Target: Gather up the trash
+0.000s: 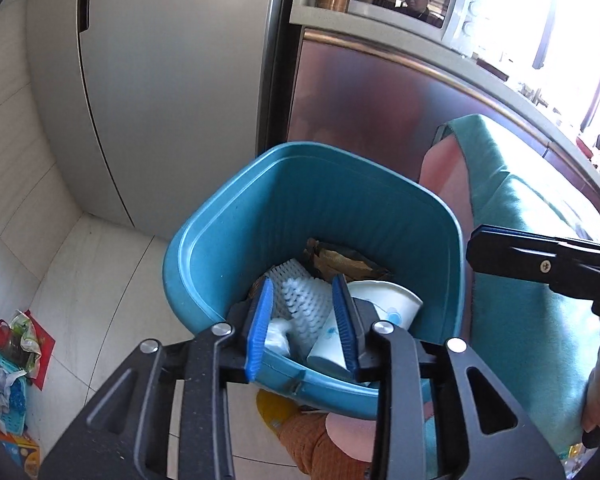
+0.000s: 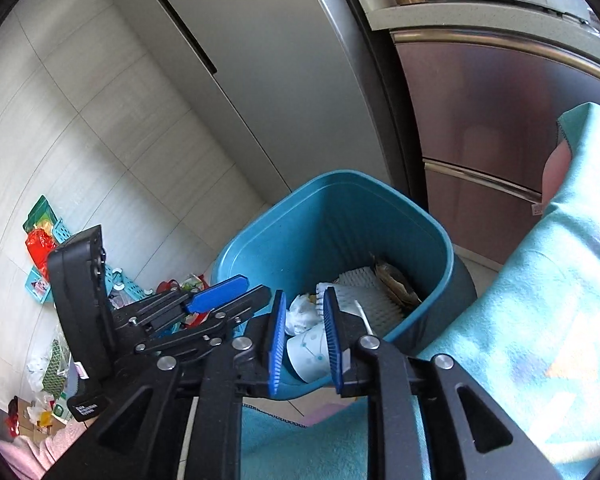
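A blue trash bin [image 1: 220, 232] [image 2: 380, 188] stands on the tiled floor, and both grippers hang just above its near rim. Inside lie a white bristle brush [image 1: 304, 300] [image 2: 372, 296], a white paper cup [image 1: 384, 300] [image 2: 310, 354], crumpled tissue [image 2: 302, 312] and a brown wrapper [image 1: 340, 260] [image 2: 396, 280]. My left gripper [image 1: 302, 284] is open, and only the bin's contents show between its blue pads. My right gripper [image 2: 304, 294] is open by a narrower gap; the cup seen through it lies down in the bin. The left gripper [image 2: 236, 300] sits close on the right one's left.
A grey fridge [image 1: 160, 100] and a copper-fronted cabinet [image 1: 380, 120] with a microwave [image 1: 404, 0] stand behind the bin. A teal blanket [image 1: 520, 240] [image 2: 540, 280] lies to its right. Wrappers, plastic baskets and paper litter the floor at the left [image 1: 12, 344] [image 2: 44, 240].
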Available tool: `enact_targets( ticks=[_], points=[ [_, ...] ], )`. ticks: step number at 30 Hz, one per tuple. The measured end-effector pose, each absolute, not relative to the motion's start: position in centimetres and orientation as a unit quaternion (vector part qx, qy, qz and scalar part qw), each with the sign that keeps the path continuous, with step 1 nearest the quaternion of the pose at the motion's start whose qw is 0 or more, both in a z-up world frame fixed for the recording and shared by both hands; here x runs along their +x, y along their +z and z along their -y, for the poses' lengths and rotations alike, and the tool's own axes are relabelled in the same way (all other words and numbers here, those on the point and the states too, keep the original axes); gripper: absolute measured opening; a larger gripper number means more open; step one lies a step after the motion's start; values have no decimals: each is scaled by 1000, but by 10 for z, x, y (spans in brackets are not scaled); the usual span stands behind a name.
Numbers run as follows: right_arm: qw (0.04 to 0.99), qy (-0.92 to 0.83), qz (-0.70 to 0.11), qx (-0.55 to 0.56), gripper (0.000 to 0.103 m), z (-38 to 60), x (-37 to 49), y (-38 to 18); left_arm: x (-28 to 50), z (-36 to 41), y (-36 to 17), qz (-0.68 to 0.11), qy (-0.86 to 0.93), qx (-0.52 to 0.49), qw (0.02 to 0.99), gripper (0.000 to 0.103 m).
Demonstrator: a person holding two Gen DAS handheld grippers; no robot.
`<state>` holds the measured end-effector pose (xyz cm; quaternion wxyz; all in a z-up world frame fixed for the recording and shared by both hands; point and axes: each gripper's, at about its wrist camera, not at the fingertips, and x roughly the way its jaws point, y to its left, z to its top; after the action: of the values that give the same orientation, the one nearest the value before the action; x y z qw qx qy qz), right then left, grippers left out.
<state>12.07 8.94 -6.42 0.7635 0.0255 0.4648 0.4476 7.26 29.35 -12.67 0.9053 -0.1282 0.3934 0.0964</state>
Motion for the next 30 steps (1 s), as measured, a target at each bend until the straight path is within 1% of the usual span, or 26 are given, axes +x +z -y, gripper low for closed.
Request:
enact_targets(
  ticks=[3,5,7,8,9,10,11,12,13,14,15,16,18,19,21,23,30],
  points=[
    [770,443,-458,29,22,-82,121,-63,64,-293,-120,-380,92,-126,912,38],
    [776,442,-450,30,29,-76,118,-59,58,-291,-114,-371,88,-126,916,41],
    [783,441,-437,30,32,-69,113,-54,50,-287,-106,-359,81,-123,922,48],
    [786,444,-430,31,37,-65,110,-52,47,-284,-102,-353,79,-120,924,50],
    [791,443,-421,29,40,-61,107,-49,42,-282,-98,-347,79,-115,928,54],
    [797,442,-410,27,46,-57,103,-45,38,-279,-93,-338,77,-111,931,59],
    [803,442,-400,25,49,-52,99,-41,32,-276,-88,-331,75,-107,935,61],
    [808,441,-390,23,51,-48,94,-38,28,-273,-83,-323,74,-103,938,66],
    [815,439,-379,21,57,-42,90,-35,22,-270,-78,-315,73,-100,941,71],
    [821,435,-368,21,66,-37,85,-32,16,-267,-74,-306,72,-96,944,74],
    [829,431,-356,22,69,-31,80,-29,10,-264,-69,-297,72,-92,948,81],
    [835,427,-345,22,72,-25,74,-26,5,-261,-63,-286,74,-88,951,91],
    [849,415,-326,18,78,-14,65,-22,-7,-253,-54,-264,79,-81,958,97],
    [857,406,-316,18,82,-7,60,-21,-13,-249,-50,-254,79,-77,961,97],
    [870,391,-300,14,87,3,51,-18,-23,-239,-41,-238,81,-69,965,97],
    [886,368,-283,12,97,16,40,-16,-32,-229,-34,-222,85,-65,969,97],
    [928,296,-227,16,96,62,5,-7,-56,-185,-14,-175,79,-50,980,97]
  ],
)
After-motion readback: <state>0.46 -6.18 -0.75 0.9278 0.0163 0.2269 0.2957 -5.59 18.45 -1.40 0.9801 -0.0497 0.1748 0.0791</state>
